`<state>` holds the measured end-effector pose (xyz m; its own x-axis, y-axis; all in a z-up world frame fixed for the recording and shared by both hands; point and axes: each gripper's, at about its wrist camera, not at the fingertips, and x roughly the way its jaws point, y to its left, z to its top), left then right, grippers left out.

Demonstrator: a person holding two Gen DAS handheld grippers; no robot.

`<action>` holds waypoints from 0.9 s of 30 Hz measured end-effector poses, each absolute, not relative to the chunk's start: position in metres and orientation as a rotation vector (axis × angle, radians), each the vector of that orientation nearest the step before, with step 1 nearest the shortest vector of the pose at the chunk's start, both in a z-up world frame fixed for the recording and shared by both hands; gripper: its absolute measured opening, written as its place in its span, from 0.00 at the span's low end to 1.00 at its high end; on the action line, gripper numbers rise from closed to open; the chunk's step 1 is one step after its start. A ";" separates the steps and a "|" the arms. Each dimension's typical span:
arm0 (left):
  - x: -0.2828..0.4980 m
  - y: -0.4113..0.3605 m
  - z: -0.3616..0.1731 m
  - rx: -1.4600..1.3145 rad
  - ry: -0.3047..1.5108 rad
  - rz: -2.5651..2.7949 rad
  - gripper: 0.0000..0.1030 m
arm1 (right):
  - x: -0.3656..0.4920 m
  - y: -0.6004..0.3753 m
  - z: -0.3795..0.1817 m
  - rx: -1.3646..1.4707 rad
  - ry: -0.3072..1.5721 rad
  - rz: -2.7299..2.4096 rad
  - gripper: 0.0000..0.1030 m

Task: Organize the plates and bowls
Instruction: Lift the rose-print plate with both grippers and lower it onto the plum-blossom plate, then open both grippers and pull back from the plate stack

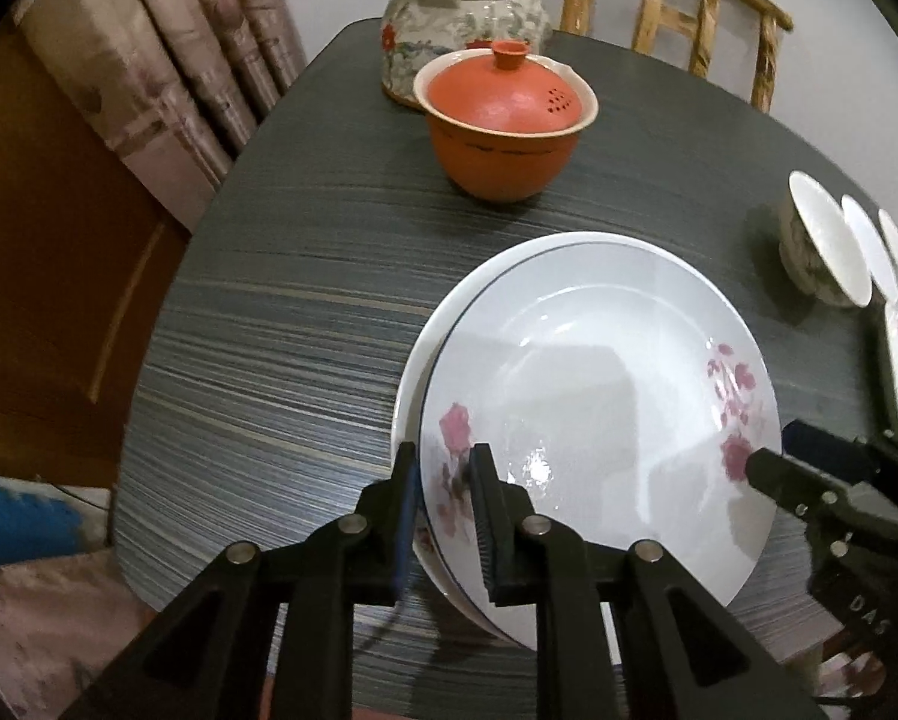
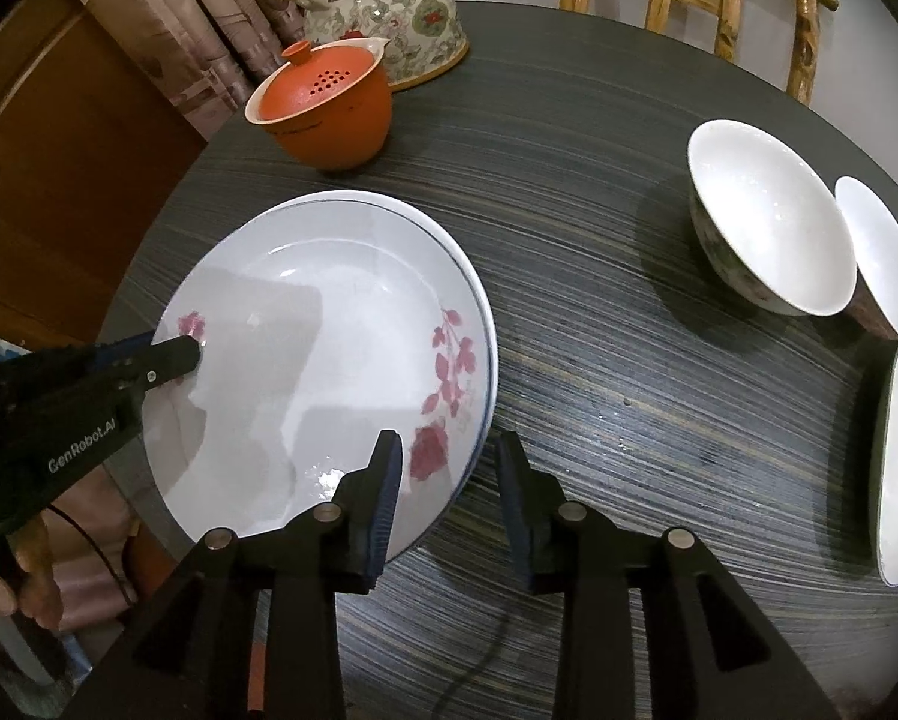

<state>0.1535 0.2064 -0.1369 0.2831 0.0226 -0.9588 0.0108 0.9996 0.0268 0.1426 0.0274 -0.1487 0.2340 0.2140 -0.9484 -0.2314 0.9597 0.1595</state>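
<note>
Gripping top plate rim, left tongs, stacked on second plate

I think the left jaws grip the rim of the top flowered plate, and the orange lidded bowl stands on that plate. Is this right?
Not quite. The left gripper does grip the rim of the top flowered plate, but the orange lidded bowl stands on the dark table beyond the plates, apart from them. The left wrist view shows this.
</note>
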 end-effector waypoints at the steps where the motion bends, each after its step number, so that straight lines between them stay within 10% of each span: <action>1: 0.154 0.205 -0.136 0.042 1.280 0.010 0.19 | 0.142 0.026 -0.149 -0.007 1.300 0.308 0.31; 6: 0.153 0.195 -0.136 0.173 1.248 0.071 0.50 | 0.141 0.023 -0.148 0.004 1.296 0.313 0.31; 27: 0.129 0.157 -0.082 -0.012 1.128 0.016 0.50 | 0.116 -0.040 -0.119 0.075 1.217 0.309 0.31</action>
